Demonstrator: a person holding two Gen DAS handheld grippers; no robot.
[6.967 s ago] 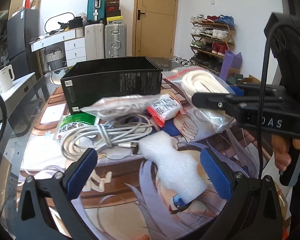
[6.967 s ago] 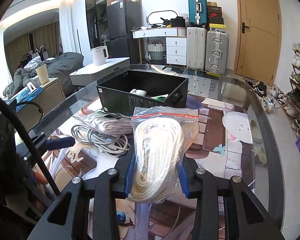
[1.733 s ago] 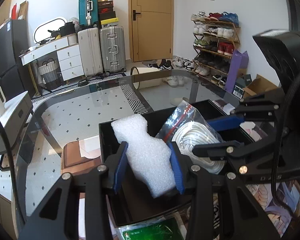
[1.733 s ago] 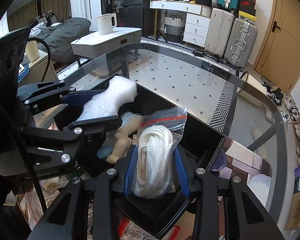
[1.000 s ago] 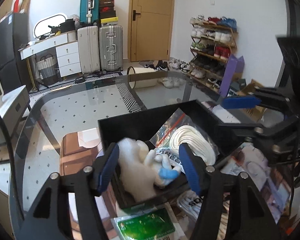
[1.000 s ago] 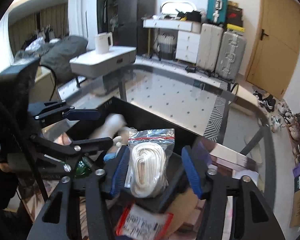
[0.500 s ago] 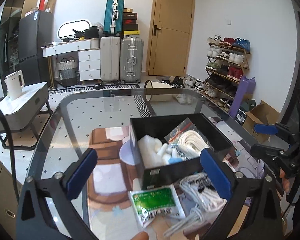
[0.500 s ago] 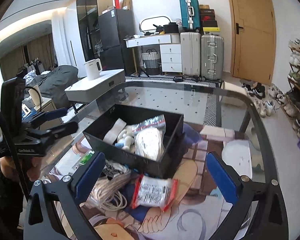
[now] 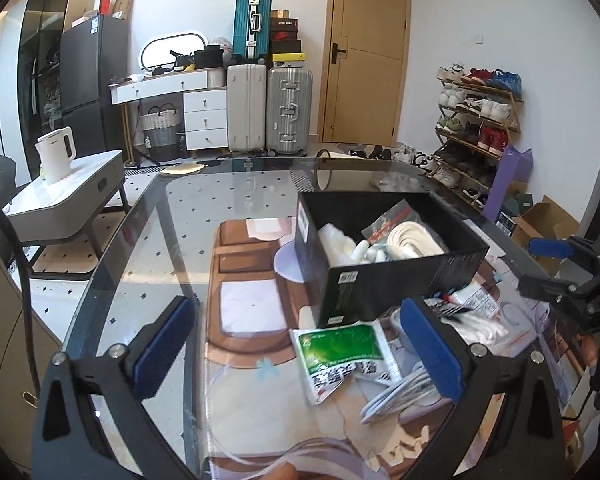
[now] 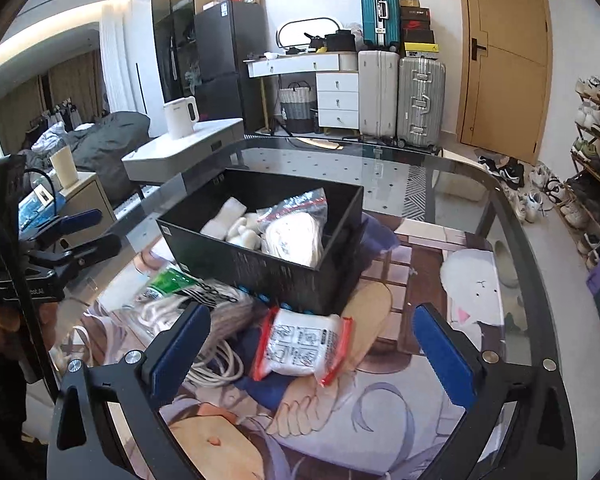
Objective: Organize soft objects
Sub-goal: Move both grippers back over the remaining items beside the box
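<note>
Where foam [image 9: 334,242] sits, matte blk box [image 10: 260,268]

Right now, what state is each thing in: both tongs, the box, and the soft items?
left tongs: open, holding nothing.
right tongs: open, holding nothing.
black box: open-topped, upright on the table.
bagged white rope: inside the box.
white foam piece: inside the box.
green packet: on the table, outside the box.
red-edged packet: on the table, outside the box.
white cable bundle: loose on the table.
</note>
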